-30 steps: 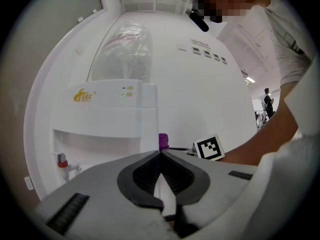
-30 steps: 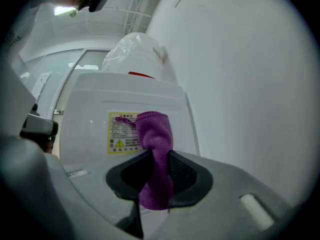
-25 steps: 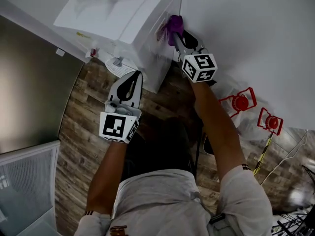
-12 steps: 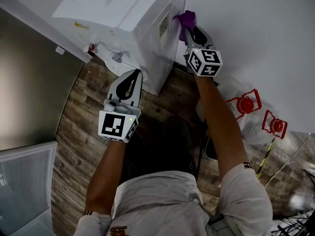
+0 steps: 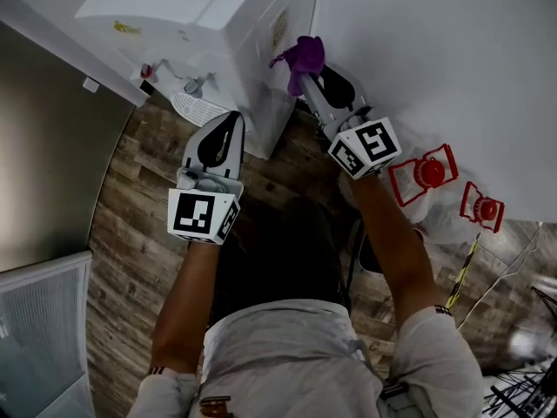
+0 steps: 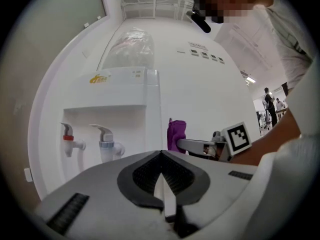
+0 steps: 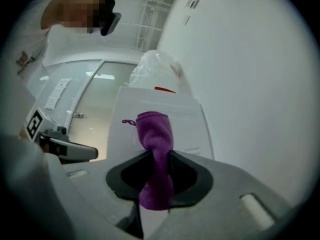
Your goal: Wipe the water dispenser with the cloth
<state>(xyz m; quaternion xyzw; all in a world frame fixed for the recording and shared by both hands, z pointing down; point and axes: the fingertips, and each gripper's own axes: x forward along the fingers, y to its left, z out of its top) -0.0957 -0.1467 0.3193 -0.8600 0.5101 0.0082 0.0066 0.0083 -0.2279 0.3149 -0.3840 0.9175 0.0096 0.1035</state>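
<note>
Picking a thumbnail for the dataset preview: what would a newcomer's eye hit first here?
The purple cloth, pinched in the right hand-held gripper and held up at the side panel of the white water dispenser, stands out most. The left hand-held gripper hangs shut and empty in front of the dispenser, facing its red tap and blue tap.

Dim head view, fisheye-warped gripper views

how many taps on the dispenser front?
2: a red-collared white tap at the left of the white water dispenser's recess, a blue-collared white tap to its right. None seem hidden.
</note>
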